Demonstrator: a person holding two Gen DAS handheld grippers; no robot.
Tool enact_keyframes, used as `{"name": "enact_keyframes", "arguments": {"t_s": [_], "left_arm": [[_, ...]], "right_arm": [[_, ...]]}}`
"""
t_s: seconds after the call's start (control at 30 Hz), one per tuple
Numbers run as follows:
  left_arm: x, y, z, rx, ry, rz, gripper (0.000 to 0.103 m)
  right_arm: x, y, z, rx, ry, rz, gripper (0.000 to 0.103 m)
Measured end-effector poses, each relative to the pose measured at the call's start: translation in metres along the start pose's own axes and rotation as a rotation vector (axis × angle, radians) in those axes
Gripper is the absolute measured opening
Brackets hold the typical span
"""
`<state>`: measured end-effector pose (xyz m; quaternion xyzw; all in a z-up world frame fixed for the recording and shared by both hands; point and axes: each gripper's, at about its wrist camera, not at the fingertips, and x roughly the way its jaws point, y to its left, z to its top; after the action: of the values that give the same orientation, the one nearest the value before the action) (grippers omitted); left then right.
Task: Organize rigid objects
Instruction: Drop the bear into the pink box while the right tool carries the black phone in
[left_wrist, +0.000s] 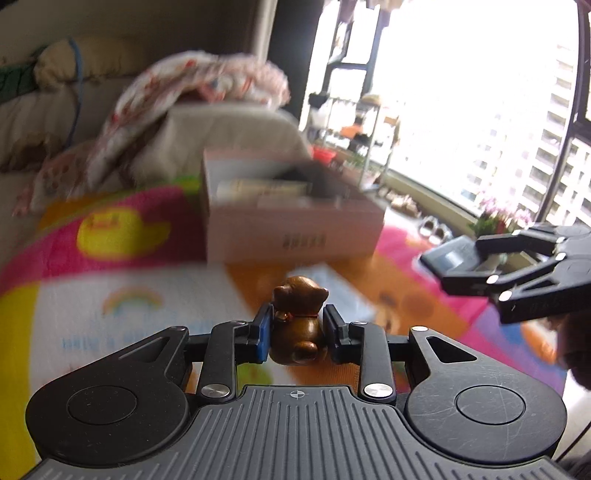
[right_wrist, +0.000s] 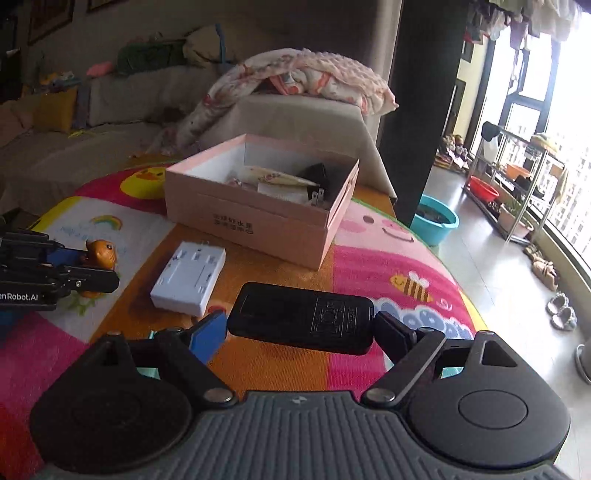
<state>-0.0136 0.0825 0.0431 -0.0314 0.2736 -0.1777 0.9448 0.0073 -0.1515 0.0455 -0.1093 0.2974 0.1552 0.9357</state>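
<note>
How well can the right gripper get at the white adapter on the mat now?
Probably not yet. The right gripper is shut on the black device, so its jaws are occupied. The white adapter lies uncovered on the mat, just ahead to the left, so the path itself looks free.

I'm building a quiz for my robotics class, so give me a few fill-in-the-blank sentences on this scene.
The left hand-held gripper holds a brown ____.
The right hand-held gripper holds a flat ____ device.
The pink box stands ____, with things inside.
The white adapter lies on the ____.

Missing: figurine; black; open; mat
</note>
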Motion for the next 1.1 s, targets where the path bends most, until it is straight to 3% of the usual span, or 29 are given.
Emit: {"name": "enact_keyframes", "arguments": {"t_s": [0.17,0.3,0.43,0.53,0.6,0.73,0.87,1.0,1.1], "left_arm": [[0.038,0.018,0.103,0.013,-0.080,-0.067,0.033],[0.116,0.040,0.163,-0.062,-0.014,-0.068,0.033],[0.195,0.063,0.187,-0.185,0.072,-0.065,0.032],[0.221,0.069,0.176,-0.182,0.118,-0.016,0.033],[0.212,0.069,0.167,-0.169,0.082,-0.025,0.033],[0.154,0.066,0.146,-0.170,-0.050,-0.018,0.033],[0.085,0.050,0.108,-0.148,-0.095,-0.017,0.033],[0.034,0.037,0.054,-0.169,-0.077,-0.021,0.033],[0.017,0.034,0.013,-0.193,0.012,0.020,0.033]], "right_arm": [[0.013,-0.005,0.057,-0.017,-0.145,-0.026,0.087],[0.058,0.001,0.098,-0.013,-0.161,-0.005,0.087],[0.105,0.007,0.120,0.001,-0.149,0.041,0.087],[0.123,0.014,0.122,-0.019,-0.100,0.053,0.087],[0.112,0.018,0.114,-0.058,-0.114,0.057,0.087],[0.082,0.014,0.078,-0.058,-0.112,0.092,0.093],[0.061,0.009,0.036,-0.012,-0.023,0.131,0.093],[0.042,0.012,0.008,0.006,0.012,0.111,0.093],[0.032,0.013,0.002,0.058,0.035,0.156,0.093]]}}
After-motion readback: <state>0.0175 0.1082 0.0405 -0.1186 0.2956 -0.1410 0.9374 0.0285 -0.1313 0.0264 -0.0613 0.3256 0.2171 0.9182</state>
